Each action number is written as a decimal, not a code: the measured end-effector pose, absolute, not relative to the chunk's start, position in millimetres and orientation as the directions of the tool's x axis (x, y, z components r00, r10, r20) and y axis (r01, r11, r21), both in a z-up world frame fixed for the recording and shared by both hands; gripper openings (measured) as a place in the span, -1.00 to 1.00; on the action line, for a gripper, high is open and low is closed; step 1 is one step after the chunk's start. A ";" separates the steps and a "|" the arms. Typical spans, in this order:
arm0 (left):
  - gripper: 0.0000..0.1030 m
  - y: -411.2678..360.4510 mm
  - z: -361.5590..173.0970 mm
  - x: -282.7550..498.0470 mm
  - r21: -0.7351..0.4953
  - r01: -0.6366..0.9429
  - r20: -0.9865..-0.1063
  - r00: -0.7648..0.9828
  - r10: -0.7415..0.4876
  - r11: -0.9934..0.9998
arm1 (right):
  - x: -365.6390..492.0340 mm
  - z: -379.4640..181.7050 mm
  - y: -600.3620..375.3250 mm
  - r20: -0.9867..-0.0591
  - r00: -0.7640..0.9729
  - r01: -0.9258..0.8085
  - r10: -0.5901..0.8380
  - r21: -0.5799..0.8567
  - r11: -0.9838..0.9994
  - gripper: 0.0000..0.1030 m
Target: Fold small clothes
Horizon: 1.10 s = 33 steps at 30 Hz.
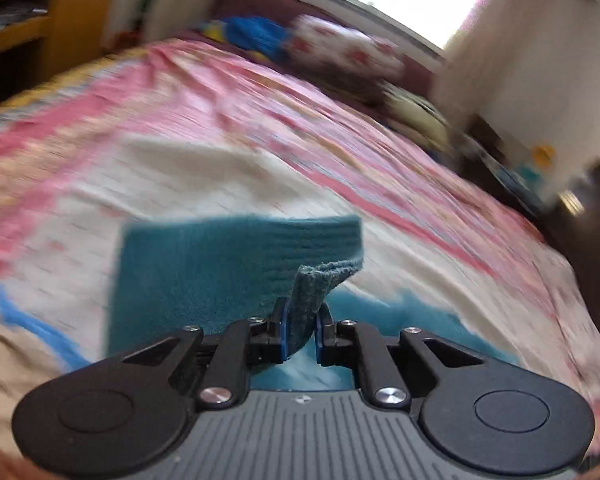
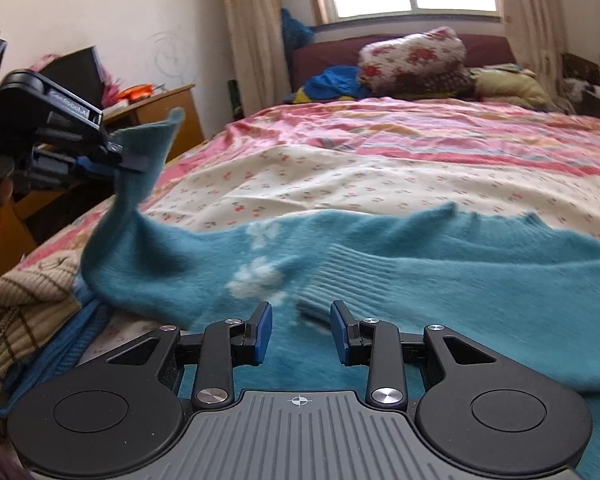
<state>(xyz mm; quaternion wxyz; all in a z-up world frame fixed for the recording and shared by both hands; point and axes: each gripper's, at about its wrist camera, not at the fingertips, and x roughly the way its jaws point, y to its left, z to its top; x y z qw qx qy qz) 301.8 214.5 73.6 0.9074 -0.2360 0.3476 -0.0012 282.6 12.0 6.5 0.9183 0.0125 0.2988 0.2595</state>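
Nearest my right lens sat the right gripper [image 2: 300, 330], jaws wide, holding nothing, hovering just above the sweater [image 2: 440, 280]. A ribbed cuff [image 2: 324, 276] lay just ahead of the blue pads [image 2: 263, 332]. The sweater was spread on the bed [image 2: 380, 168], near its foot edge, its white fluffy patches [image 2: 256, 274] just left of the cuff.

The left gripper [image 1: 300, 330] was clamped on a corner of the sweater, raised off the bed; from the right view that corner [image 2: 156, 136] stood lifted left of the cuff, the cloth hanging in a slack sweep below it.

My judgement: a fold was underway. To do it well, I would carry the lifted edge across low and level and let it land flat. The right jaws could pin or take the cuff to stop the body dragging.

The knit looked fuzzy, soft and thick; likely to cling and bunch. The bed sheet was thin, printed and wrinkled. A tan cable-knit [image 2: 24, 300] lay left of the sweater.
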 end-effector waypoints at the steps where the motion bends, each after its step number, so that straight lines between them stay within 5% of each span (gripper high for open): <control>1: -0.64 199.3 66.3 302.2 -0.431 -0.131 -0.631 0.751 -0.195 0.893 | 283.2 6.0 4.8 -0.546 0.690 -0.454 0.476 0.185 0.871 -0.36; 7: -0.55 130.0 10.9 295.1 -0.364 -0.046 -0.690 0.684 -0.236 0.930 | 292.6 -5.6 -46.0 -0.592 0.683 -0.340 0.428 0.260 0.904 -0.36; 18: -0.17 118.9 -0.8 224.1 -0.299 -0.041 -0.600 0.785 -0.154 0.953 | 313.2 -12.3 -52.0 -0.553 0.553 -0.290 0.623 0.573 0.766 -0.19; 29: -0.16 122.3 -9.8 214.4 -0.296 0.017 -0.564 0.804 -0.189 0.955 | 307.0 -28.5 -47.7 -0.523 0.433 -0.150 0.734 0.761 0.631 -0.09; 33: -0.14 120.6 -11.6 211.7 -0.295 0.029 -0.562 0.803 -0.198 0.955 | 309.9 -24.5 -26.0 -0.557 0.419 -0.188 0.717 0.720 0.669 -0.09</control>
